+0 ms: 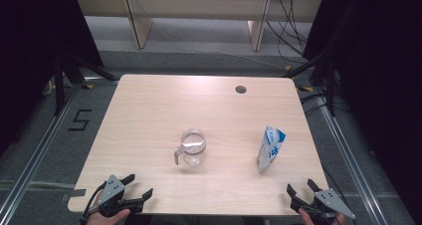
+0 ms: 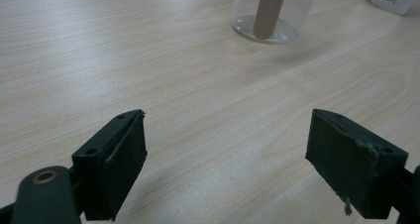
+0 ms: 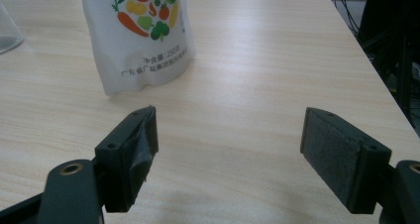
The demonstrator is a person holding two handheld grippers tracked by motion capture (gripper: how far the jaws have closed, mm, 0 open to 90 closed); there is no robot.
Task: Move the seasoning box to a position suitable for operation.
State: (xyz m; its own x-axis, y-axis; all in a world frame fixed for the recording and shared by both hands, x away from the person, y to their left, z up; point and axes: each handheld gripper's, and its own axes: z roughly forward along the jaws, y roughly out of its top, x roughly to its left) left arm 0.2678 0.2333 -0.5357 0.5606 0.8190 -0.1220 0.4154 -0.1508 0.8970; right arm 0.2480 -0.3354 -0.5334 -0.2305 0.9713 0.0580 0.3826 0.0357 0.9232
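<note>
A clear glass pitcher [image 1: 192, 148] with a grey-brown handle stands near the middle of the wooden table [image 1: 149, 115]; its base and handle show as the pitcher [image 2: 270, 16] far ahead in the left gripper view. A white and blue stand-up pouch [image 1: 271, 149] is upright at the right; the pouch [image 3: 141, 35] carries vegetable pictures. My left gripper [image 1: 140, 186] rests at the front left corner, open and empty, jaws wide apart around the left gripper [image 2: 225, 164]. At the front right edge, my right gripper [image 1: 301, 188] is open too, nothing between the jaws of the right gripper [image 3: 228, 159].
A round cable hole [image 1: 241, 89] sits near the table's far right edge. Metal floor rails [image 1: 30, 160] run along both sides, cables [image 1: 291, 26] lie at the back right, and black stands flank the table.
</note>
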